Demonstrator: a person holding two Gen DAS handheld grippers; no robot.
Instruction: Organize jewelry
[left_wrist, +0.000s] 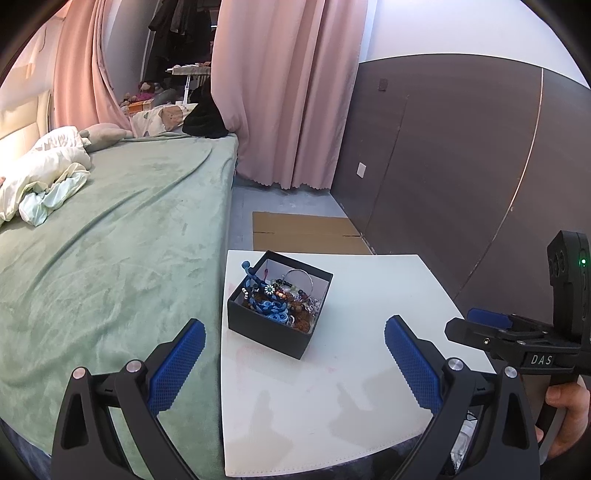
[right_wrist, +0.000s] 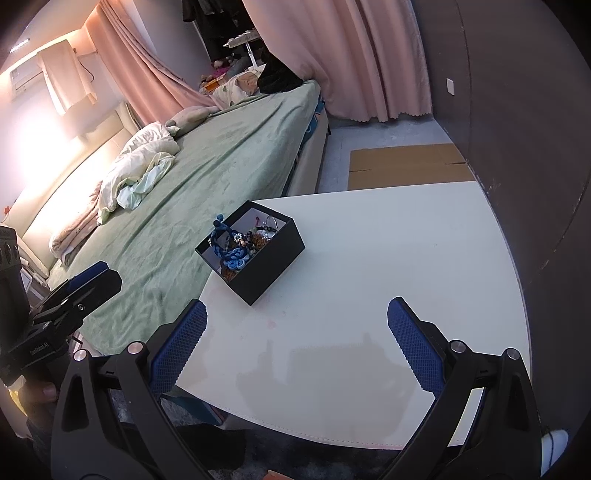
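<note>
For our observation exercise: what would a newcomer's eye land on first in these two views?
First, the black box on the white table, near the edge beside the bed, crammed with tangled jewelry, a blue braided cord on top. Then the green bedspread and pink curtains behind. Both the left claw and the right claw hang open, short of the box.

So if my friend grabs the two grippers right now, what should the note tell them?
Left gripper: open, empty, hovering over the near edge of the white table.
Right gripper: open, empty, over the same table.
Black jewelry box: on the table, near the green bed, lid off, holding a tangled pile: a blue knotted cord, beads, a silver bangle.
Done: nothing laid out on the table.
Left: take out and sort every piece.
</note>
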